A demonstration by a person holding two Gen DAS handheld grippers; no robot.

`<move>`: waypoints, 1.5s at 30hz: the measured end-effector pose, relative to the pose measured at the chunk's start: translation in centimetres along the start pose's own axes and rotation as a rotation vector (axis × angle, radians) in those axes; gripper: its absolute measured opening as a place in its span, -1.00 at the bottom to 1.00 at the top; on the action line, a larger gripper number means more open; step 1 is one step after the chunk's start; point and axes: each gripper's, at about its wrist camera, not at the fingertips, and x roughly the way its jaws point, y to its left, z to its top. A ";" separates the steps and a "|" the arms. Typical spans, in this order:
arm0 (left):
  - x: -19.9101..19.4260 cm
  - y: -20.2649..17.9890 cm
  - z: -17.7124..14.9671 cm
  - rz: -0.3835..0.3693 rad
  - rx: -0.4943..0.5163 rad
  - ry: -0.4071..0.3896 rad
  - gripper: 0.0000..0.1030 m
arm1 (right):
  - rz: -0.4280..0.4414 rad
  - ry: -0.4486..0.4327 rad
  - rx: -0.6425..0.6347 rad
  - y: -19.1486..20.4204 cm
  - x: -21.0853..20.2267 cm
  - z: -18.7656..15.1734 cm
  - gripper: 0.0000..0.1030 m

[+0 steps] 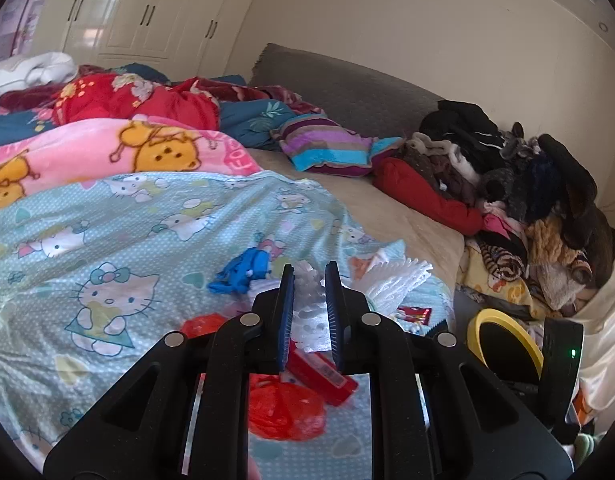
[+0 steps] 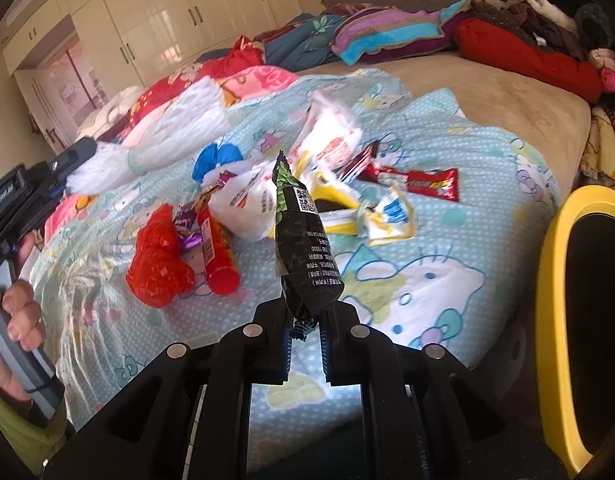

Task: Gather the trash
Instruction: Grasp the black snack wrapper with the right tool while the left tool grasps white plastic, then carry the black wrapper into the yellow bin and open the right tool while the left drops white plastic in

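Note:
My left gripper (image 1: 309,270) is shut on a white foam net (image 1: 309,300), lifted above the bed. From the right wrist view that same gripper (image 2: 81,156) shows at the left with the net (image 2: 155,136) trailing from it. My right gripper (image 2: 307,320) is shut on a black and green snack wrapper (image 2: 303,240) that stands up from its jaws. Below on the cat-print quilt (image 2: 447,248) lie a red mesh bag (image 2: 159,264), a red tube (image 2: 217,252), white plastic bags (image 2: 251,204), a blue scrap (image 2: 215,158) and a red wrapper (image 2: 419,182).
A yellow-rimmed bin (image 2: 547,280) stands at the bed's right edge. A pile of clothes (image 1: 527,184) and a striped pillow (image 1: 327,148) lie by the grey headboard. Blankets are heaped at the left, wardrobes (image 1: 147,16) behind. A hand (image 2: 15,312) grips the left tool's handle.

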 end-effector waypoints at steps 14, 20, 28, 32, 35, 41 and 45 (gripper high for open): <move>-0.1 -5.8 -1.0 -0.074 0.093 0.021 -0.80 | -0.074 -0.122 0.129 -5.7 -5.0 1.8 -0.78; 0.1 -8.1 -1.4 -0.104 0.129 0.029 -0.80 | -0.125 -0.172 0.183 -8.4 -7.3 2.1 -0.78; 0.6 -10.9 -1.9 -0.139 0.173 0.041 -0.80 | -0.199 -0.207 0.248 -12.1 -9.6 1.9 -0.78; 0.9 -12.2 -2.3 -0.155 0.190 0.048 -0.80 | -0.235 -0.206 0.286 -14.3 -10.5 1.5 -0.78; 1.2 -13.0 -2.5 -0.165 0.201 0.055 -0.80 | -0.251 -0.199 0.306 -15.6 -10.9 1.1 -0.78; 1.9 -14.8 -3.1 -0.186 0.232 0.076 -0.80 | -0.266 -0.182 0.338 -17.7 -11.3 0.4 -0.78; 2.2 -16.0 -3.6 -0.202 0.254 0.084 -0.80 | -0.277 -0.179 0.354 -18.8 -11.7 0.3 -0.78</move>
